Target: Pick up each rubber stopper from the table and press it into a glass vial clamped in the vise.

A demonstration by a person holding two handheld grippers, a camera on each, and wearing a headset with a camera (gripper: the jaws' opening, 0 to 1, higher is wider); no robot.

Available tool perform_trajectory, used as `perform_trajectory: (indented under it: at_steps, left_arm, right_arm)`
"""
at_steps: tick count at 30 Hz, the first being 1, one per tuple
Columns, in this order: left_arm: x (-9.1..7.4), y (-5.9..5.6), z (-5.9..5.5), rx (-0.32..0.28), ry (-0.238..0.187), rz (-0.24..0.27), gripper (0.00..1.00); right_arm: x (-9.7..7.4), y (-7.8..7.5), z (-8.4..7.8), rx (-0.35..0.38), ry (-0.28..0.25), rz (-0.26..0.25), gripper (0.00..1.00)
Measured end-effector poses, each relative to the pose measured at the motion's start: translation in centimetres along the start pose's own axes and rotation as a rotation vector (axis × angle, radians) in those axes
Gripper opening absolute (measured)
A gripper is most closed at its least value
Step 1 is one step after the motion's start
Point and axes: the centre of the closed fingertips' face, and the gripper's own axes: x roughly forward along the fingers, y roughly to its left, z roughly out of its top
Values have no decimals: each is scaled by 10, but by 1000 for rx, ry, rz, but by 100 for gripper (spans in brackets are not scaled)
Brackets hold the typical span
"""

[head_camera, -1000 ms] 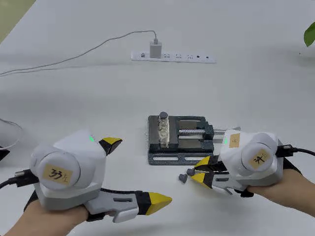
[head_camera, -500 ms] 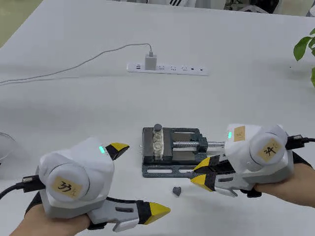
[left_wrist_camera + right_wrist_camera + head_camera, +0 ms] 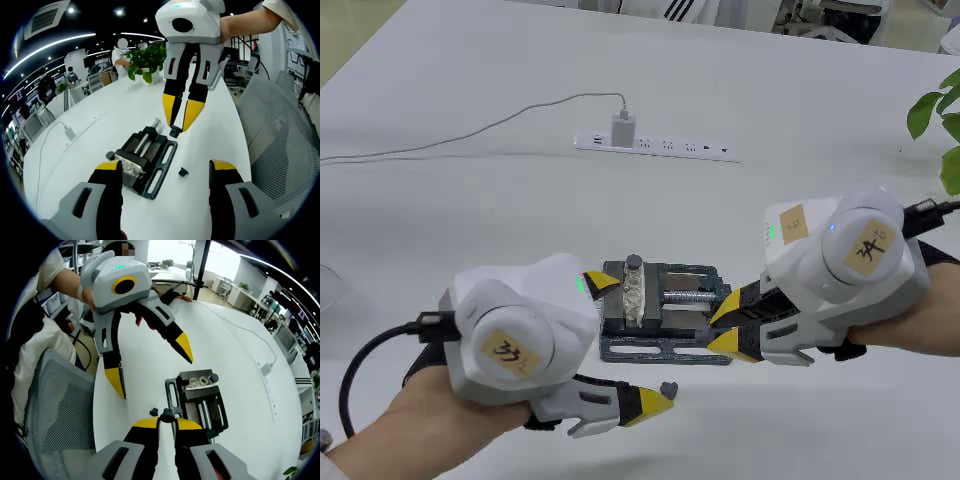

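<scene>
We pinch a rubber stopper (image 3: 174, 132) in the tips of our right gripper (image 3: 178, 125) above the right end of the vise (image 3: 665, 347), left gripper (image 3: 165, 166) wide open; held so shallowly, it could tilt or pop free against the glass vial (image 3: 636, 292)

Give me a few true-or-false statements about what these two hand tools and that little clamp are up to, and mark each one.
1. The right gripper pinches a dark stopper at its tips. True.
2. The left gripper is shut on a stopper. False: its jaws stand wide open and hold nothing.
3. A vial clamped in the vise already wears a seated stopper. True.
4. Every stopper is off the table. False: a loose stopper lies on the table beside the vise.
</scene>
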Motion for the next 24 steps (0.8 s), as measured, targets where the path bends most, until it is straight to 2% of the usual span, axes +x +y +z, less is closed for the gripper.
perform_trajectory:
  at_steps: [4,5,7,10,14,18,24]
  left_arm:
    - [4,-4,4,34,7,-17,62]
    - [5,-6,5,60,14,-25,59]
    - [7,-6,7,103,19,-32,53]
    - [9,-9,10,116,18,-44,46]
    - [12,-13,12,144,17,-60,35]
    - [17,-18,11,186,36,-79,27]
    - [19,-22,10,206,44,-95,15]
  right_arm:
    - [3,5,2,-10,29,36,7]
    - [3,8,0,-22,51,55,7]
    - [4,10,0,-34,61,63,7]
    - [5,15,0,-37,81,88,7]
    - [5,17,1,-37,92,99,7]
    - [4,18,4,-42,93,97,7]
    - [6,21,5,-50,104,105,7]
